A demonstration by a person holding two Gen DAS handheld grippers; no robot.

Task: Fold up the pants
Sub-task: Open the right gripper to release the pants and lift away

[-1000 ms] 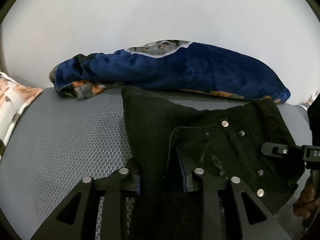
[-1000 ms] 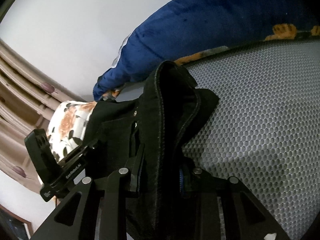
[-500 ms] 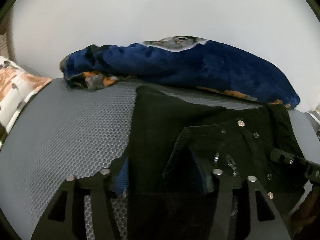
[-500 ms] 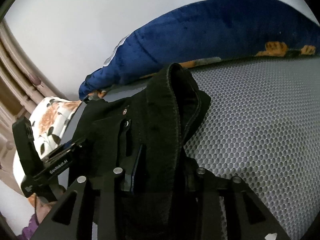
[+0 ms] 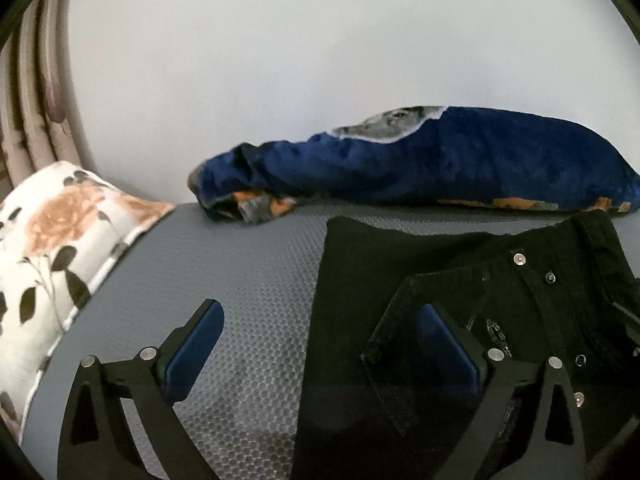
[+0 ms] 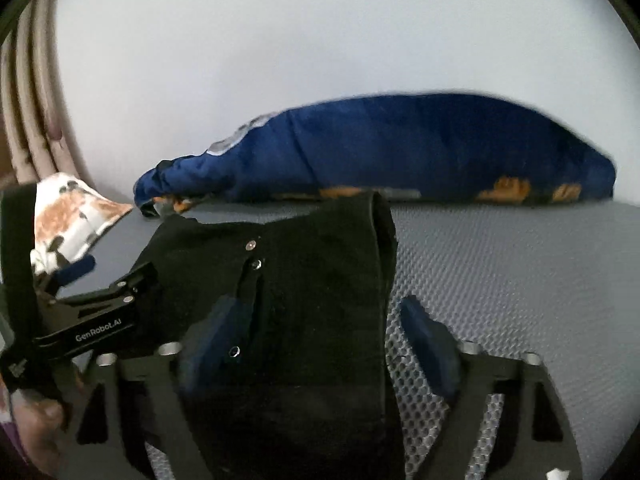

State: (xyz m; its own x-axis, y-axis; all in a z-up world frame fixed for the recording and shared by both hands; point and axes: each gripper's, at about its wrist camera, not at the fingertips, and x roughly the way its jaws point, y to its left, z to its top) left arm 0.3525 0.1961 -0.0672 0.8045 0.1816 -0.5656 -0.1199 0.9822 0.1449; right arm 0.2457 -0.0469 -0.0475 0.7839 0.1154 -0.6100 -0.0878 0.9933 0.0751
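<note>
Left claw [image 5: 320, 344] spread wide, holding nothing; right claw [image 6: 316, 332] likewise wide, straddling the waistband edge. Black pants [image 5: 460, 280] lie bunched on the grey mesh mattress [image 5: 248, 264] (rivets up). Beyond: blue blanket [image 5: 460, 160], floral pillow [image 5: 60, 240] at left.

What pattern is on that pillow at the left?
The pillow is white with peach-orange flowers and dark leaves, clearest in the left wrist view.

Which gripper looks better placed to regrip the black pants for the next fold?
Probably the right gripper: its open fingers straddle the black pants at the edge. The left gripper, also open, has one finger out over the bare grey mat.
</note>
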